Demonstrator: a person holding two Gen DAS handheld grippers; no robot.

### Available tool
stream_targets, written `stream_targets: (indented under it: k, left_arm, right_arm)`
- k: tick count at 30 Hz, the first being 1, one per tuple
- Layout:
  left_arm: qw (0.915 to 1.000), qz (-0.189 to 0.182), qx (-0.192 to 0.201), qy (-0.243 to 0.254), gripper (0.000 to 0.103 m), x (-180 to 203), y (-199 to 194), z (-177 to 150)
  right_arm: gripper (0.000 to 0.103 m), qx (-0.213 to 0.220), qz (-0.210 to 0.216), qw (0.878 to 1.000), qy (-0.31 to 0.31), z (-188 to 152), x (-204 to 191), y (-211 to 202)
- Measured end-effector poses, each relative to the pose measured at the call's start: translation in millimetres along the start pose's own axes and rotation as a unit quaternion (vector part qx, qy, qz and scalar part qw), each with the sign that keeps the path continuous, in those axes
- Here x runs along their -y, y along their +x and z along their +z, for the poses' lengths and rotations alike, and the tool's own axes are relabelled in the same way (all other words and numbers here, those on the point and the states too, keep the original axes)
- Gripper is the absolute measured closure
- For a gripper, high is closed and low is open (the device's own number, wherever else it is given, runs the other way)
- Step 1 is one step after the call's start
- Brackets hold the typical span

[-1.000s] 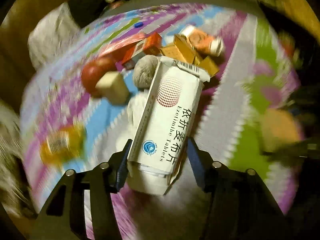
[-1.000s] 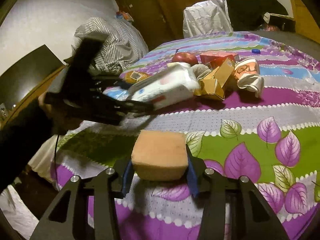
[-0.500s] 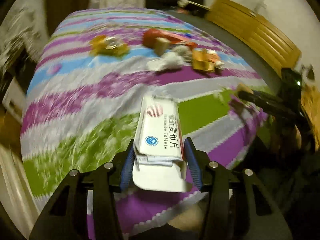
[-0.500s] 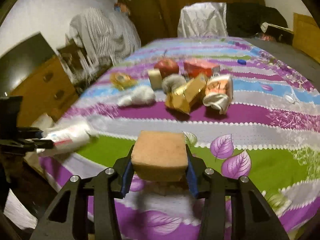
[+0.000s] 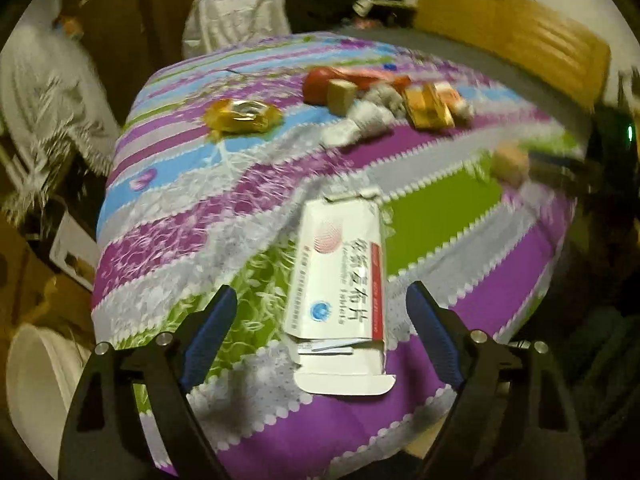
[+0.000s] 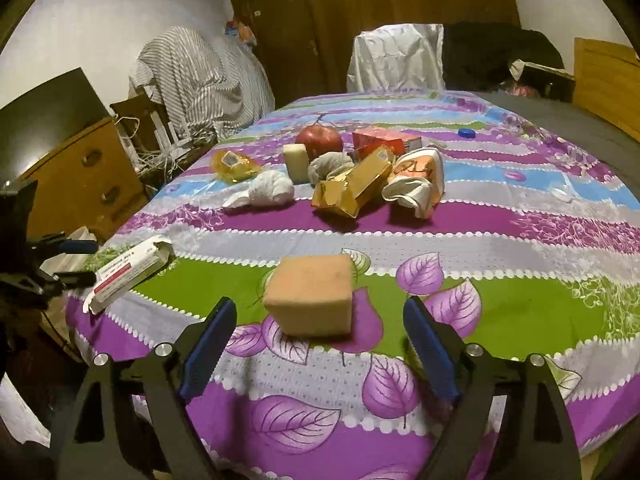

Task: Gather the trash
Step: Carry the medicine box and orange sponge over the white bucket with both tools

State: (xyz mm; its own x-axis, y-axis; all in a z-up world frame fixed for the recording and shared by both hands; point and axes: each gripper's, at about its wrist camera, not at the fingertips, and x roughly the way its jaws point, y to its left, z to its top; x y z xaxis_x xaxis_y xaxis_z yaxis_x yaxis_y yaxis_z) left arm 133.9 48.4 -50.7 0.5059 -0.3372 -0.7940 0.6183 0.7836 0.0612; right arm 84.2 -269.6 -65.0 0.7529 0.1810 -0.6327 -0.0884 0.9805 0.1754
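**Purple-striped bed, two items set down at its near edge**

Purple, green and blue striped bedspread (image 6: pixel 520 248) covers the bed that carries everything.

Left tool (image 5: pixel 322 322): its jaws have just been opening and stand wide, released. White tablet box (image 5: pixel 340 280) lies between them on the bedspread, clear of both pads, one end flap open; it sits at the near corner of the bed.

Right tool (image 6: pixel 320 326): its jaws have just been opening and stand apart, released. Orange sponge block (image 6: pixel 310 296) rests on the bedspread between them, touching neither pad, close to the near edge.

Middle of the bed, one cluster: red apple (image 6: pixel 320 140), cream block (image 6: pixel 296 160), grey wad (image 6: pixel 328 164), white crumpled tissue (image 6: pixel 268 192), gold carton (image 6: pixel 352 188), crushed paper cup (image 6: pixel 416 180), red-orange box (image 6: pixel 380 142). Yellow wrapper (image 6: pixel 232 164) lies just beside the cluster, towards the bed's left edge.
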Motion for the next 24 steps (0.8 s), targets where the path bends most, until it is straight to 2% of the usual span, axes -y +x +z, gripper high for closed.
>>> stream_targets:
  k: [3, 4, 5, 6, 7, 8, 11, 15, 17, 21, 24]
  left_arm:
    - [0.9997, 0.003, -0.011, 0.021, 0.020, 7, 14, -1]
    - [0.9996, 0.002, -0.015, 0.025, 0.022, 8, 20, -1]
    - [0.9994, -0.006, -0.024, 0.025, 0.038, 8, 26, -2]
    - [0.9988, -0.024, -0.037, 0.022, 0.043, 7, 32, -4]
    - [0.9990, -0.029, -0.032, 0.015, 0.045, 7, 34, -5]
    - [0.9991, -0.033, -0.025, 0.012, 0.051, 7, 32, -5]
    - [0.9995, -0.028, -0.017, -0.002, 0.053, 9, 29, -5]
    - [0.9990, 0.024, 0.001, -0.037, 0.054, 13, 16, -2]
    - [0.9956, 0.063, 0.012, -0.068, 0.054, 14, 5, 1]
    - [0.9836, 0.123, 0.027, -0.129, 0.054, 19, -11, 10]
    - [0.9695, 0.151, 0.032, -0.191, 0.054, 18, -20, 13]
  right_arm:
    - [0.018, -0.006, -0.015, 1.000, -0.002, 1, -1, 10]
    - [0.023, -0.007, -0.014, 1.000, 0.004, 0, 0, 13]
    - [0.031, -0.012, -0.013, 1.000, 0.011, 0, 2, 17]
    - [0.049, -0.017, -0.010, 1.000, 0.014, -1, 2, 21]
    - [0.056, -0.023, -0.002, 1.000, 0.015, -1, 2, 25]
    - [0.056, -0.021, 0.003, 1.000, 0.016, -1, 1, 24]
    - [0.058, -0.010, -0.003, 1.000, 0.016, -1, -1, 20]
    - [0.059, -0.007, 0.006, 0.999, 0.032, 2, -1, 14]
    - [0.059, -0.003, 0.010, 0.999, 0.030, 4, -4, 9]
    - [0.059, -0.004, 0.028, 0.999, 0.022, 10, -21, 1]
    - [0.059, -0.006, 0.041, 0.999, 0.013, 13, -36, -5]
